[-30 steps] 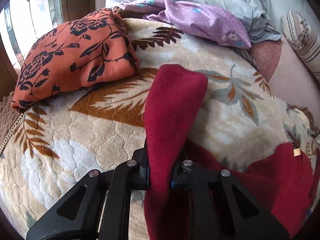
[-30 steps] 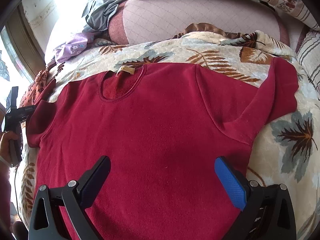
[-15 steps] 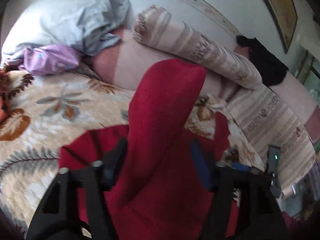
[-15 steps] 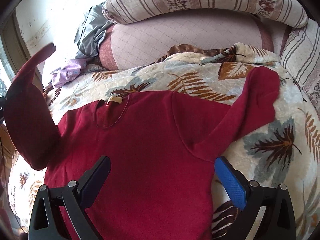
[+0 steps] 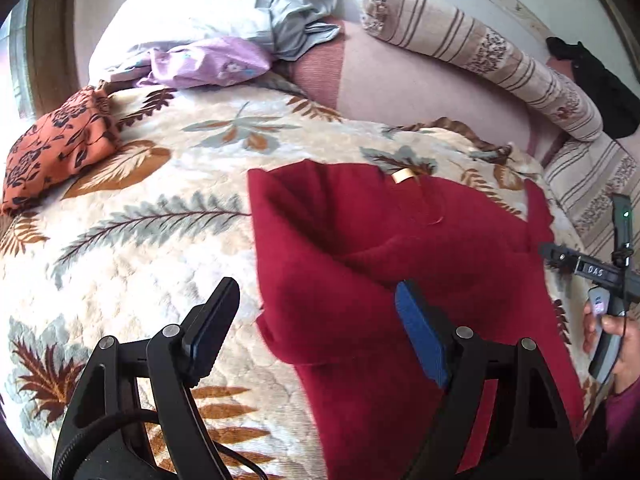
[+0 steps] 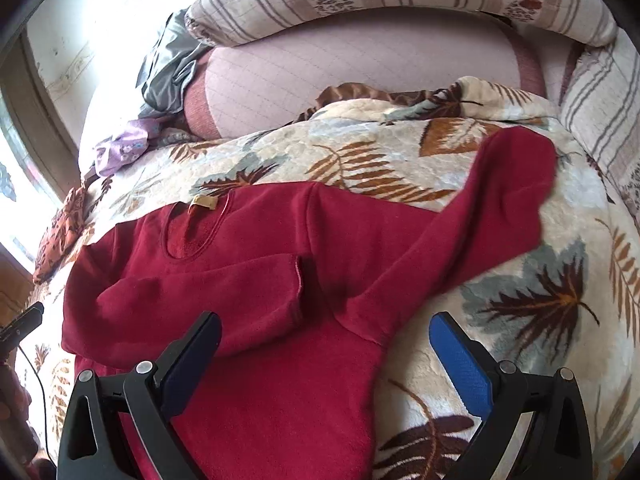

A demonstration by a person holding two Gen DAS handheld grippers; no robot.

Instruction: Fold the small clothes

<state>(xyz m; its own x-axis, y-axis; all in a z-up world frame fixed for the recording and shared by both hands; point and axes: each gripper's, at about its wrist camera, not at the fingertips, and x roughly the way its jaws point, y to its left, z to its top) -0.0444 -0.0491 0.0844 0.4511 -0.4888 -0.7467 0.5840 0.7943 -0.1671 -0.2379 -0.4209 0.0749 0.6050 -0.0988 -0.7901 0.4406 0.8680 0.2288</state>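
Note:
A dark red long-sleeved top (image 6: 280, 360) lies flat on a leaf-patterned blanket (image 6: 540, 320). Its left sleeve (image 6: 208, 296) is folded across the chest, cuff near the middle. Its right sleeve (image 6: 492, 208) stretches out to the right over the blanket. A tan label (image 6: 204, 202) marks the neckline. My left gripper (image 5: 316, 324) is open and empty, just above the top's folded left edge (image 5: 360, 280). My right gripper (image 6: 324, 348) is open and empty, above the top's lower body near the right armpit.
An orange floral cloth (image 5: 60, 148) lies at the blanket's far left. A purple garment (image 5: 204, 62) and grey clothes (image 5: 296, 12) lie on a white pillow. A striped bolster (image 5: 480, 52) and pink cushion (image 6: 360, 80) lie behind. The other hand-held gripper (image 5: 600, 272) shows at right.
My left gripper carried the left sleeve up and over the top, opened and let it go; the sleeve now lies folded across the chest. The right gripper stayed open and shifted slightly right.

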